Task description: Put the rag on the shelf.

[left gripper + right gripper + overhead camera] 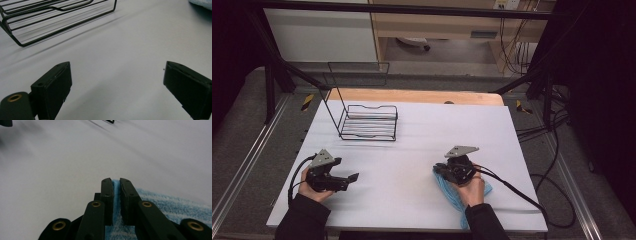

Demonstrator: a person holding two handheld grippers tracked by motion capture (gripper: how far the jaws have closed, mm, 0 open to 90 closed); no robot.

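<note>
Cloth [457, 192], blue and fuzzy, lies at the near right of the worktop [412, 150], partly under the person's right hand, and one edge of it is pinched in the right gripper [116, 185]. In the right gripper view the two black jaws stand almost together with a thin strip of blue pile between them, so the grip looks made; the rest of the cloth spreads flat behind and to the right of the jaws. Judging from this, the pick-up is done, while carrying or laying out the cloth is still ahead; it has not left its corner of the worktop.

The left gripper [117, 82] hovers low at the near left, well apart from the cloth, its jaws wide open with nothing between them but bare white surface. A corner of the cloth shows at the top right of the left gripper view.

Farther back on the left stands a black wire rack [369, 121] with its tall handle, nothing in it. Whether the cloth is meant for it I cannot tell.

No brand, label or readable writing shows on the cloth, the rack or the grippers
</note>
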